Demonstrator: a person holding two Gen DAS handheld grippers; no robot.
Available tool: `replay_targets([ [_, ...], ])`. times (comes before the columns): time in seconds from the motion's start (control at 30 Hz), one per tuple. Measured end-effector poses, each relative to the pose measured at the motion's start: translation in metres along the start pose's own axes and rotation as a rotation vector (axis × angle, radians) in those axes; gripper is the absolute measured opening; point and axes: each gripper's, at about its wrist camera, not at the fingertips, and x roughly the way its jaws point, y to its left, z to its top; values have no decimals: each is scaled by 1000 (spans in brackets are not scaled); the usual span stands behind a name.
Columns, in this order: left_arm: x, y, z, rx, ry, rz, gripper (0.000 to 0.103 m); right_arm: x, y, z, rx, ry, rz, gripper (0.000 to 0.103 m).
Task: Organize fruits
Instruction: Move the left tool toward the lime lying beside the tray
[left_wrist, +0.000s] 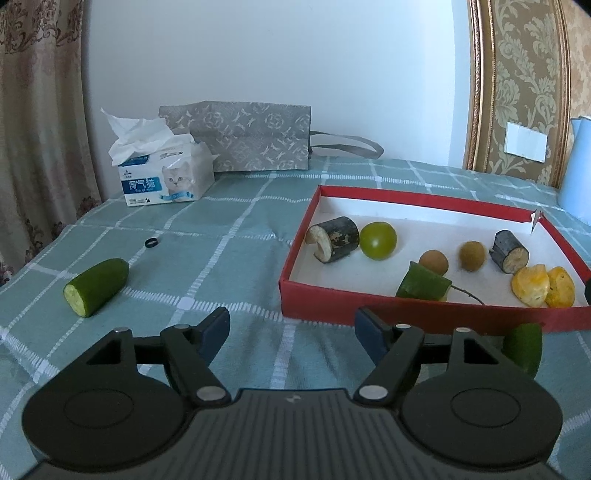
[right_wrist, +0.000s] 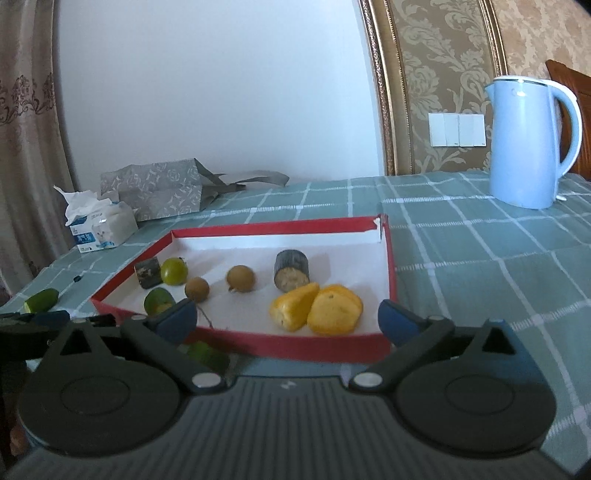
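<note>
A red box (left_wrist: 406, 317) (right_wrist: 295, 341) with a white floor holds two dark cane pieces (left_wrist: 338, 238), a green round fruit (left_wrist: 377, 240), two brown longans (left_wrist: 434, 261), a green cucumber piece (left_wrist: 421, 283) and two yellow pieces (left_wrist: 532, 286) (right_wrist: 317, 306). A cucumber piece (left_wrist: 96, 286) (right_wrist: 41, 300) lies on the cloth left of the box. Another green piece (left_wrist: 524, 347) (right_wrist: 205, 352) lies in front of the box. My left gripper (left_wrist: 291, 332) is open and empty over the cloth before the box. My right gripper (right_wrist: 288, 319) is open and empty at the box's near edge.
A tissue pack (left_wrist: 162, 173), a grey paper bag (left_wrist: 251, 138) and a small black ring (left_wrist: 150, 242) sit on the checked green cloth at the back left. A light blue kettle (right_wrist: 528, 142) stands at the back right. A wall is behind.
</note>
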Motion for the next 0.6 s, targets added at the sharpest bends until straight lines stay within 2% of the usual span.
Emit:
replay_targets([
  [0.4, -2, 4, -5, -27, 36, 5, 78, -4, 4, -9, 0, 26, 15, 103],
  [0.6, -19, 13, -13, -71, 31, -41, 81, -9, -2, -7, 28, 0, -4, 103],
])
